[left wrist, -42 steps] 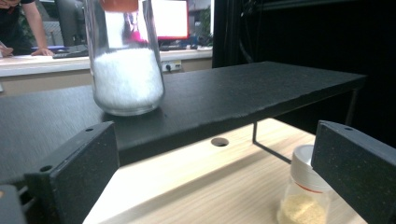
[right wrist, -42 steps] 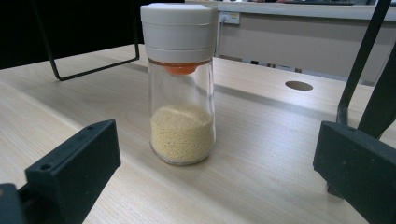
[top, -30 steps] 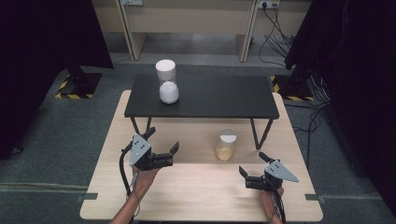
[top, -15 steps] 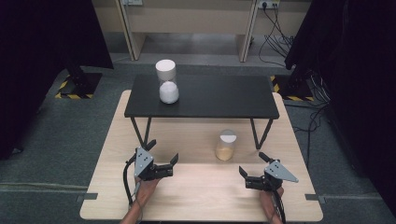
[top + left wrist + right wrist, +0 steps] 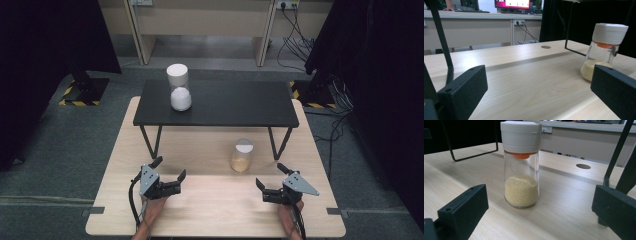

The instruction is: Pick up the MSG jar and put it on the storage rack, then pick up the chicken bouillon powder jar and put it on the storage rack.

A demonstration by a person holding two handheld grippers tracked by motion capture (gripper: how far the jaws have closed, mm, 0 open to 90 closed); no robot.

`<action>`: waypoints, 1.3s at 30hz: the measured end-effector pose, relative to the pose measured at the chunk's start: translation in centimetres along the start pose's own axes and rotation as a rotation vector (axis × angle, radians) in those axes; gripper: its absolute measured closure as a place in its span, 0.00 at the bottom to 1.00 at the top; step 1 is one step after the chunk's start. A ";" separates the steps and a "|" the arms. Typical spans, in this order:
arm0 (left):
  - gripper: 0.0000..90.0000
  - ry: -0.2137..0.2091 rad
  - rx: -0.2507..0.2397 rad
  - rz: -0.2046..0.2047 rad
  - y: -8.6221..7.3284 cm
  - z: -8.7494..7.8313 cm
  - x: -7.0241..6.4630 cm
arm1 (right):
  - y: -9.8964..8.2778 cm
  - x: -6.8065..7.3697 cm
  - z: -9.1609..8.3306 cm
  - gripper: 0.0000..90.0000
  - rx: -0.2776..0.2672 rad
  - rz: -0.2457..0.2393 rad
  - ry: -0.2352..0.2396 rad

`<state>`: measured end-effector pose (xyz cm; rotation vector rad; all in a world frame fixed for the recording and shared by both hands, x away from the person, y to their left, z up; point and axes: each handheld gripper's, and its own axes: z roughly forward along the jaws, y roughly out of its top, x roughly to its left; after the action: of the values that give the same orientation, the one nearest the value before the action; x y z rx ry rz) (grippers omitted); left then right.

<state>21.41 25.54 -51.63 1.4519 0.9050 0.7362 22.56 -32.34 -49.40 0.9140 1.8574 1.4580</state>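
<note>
Scene: we stand at the pale wooden bench with a gripper in each hand, a low black metal-legged shelf spanning its far half.
Jar: the clear glass shaker jar with white cap and yellow grains stands upright on the bench under the shelf's near edge, just ahead of our right gripper.
Right gripper: jaws spread wide, empty, jar apart from both.
Left gripper: open as well, holding nothing, well to the jar's left.
Also present: a white-capped glass jar of white powder on the shelf.
Our advice: advance level, centre the glass body between the jaws below the cap, close gently, mind the shelf leg nearby.
</note>
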 end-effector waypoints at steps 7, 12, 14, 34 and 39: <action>0.00 0.003 0.013 0.046 -0.3 -0.2 -0.6 | 0.0 0.1 0.0 0.01 0.000 -0.005 0.002; 0.00 0.005 0.027 0.050 -0.3 -0.3 -1.0 | 0.0 0.1 0.0 0.01 0.001 -0.006 0.002; 0.00 0.004 0.027 0.071 -0.4 -0.3 -1.3 | 0.0 0.1 0.0 0.01 0.002 -0.006 0.003; 0.00 0.008 0.019 0.060 -0.5 -0.3 -1.4 | 0.1 0.1 0.0 0.01 0.005 -0.007 0.001; 0.00 0.009 0.021 0.065 -0.5 -0.2 -1.4 | 0.1 0.0 0.0 0.01 0.004 -0.006 0.003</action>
<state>20.45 24.42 -52.01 1.5034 0.8772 0.7840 22.55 -32.29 -49.35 0.9072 1.8648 1.4533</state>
